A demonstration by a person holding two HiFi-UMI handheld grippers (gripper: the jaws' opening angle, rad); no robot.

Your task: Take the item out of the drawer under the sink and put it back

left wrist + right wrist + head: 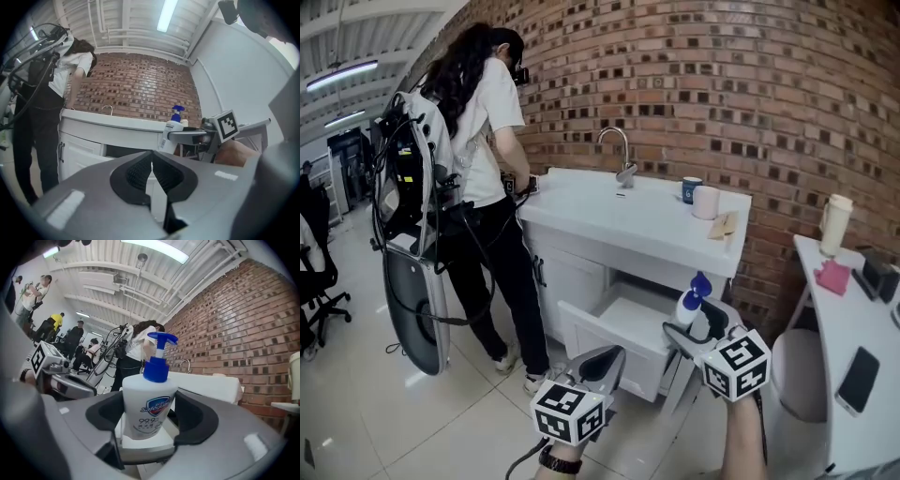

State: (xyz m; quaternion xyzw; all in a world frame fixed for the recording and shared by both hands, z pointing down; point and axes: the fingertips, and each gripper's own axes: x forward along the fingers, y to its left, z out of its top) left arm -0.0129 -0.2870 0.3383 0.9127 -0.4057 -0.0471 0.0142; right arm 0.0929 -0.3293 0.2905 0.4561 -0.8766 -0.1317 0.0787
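A white pump bottle with a blue top stands upright between the jaws of my right gripper, just above the right end of the open white drawer under the sink. In the right gripper view both pads press on the bottle, and the right gripper is shut on it. My left gripper hangs in front of the drawer with nothing in it. In the left gripper view the left gripper has its pads together, and the bottle shows beyond them.
A person with gear on their back stands at the left end of the sink counter. A faucet, a blue cup and a white roll are on the counter. A side table with a phone stands at right.
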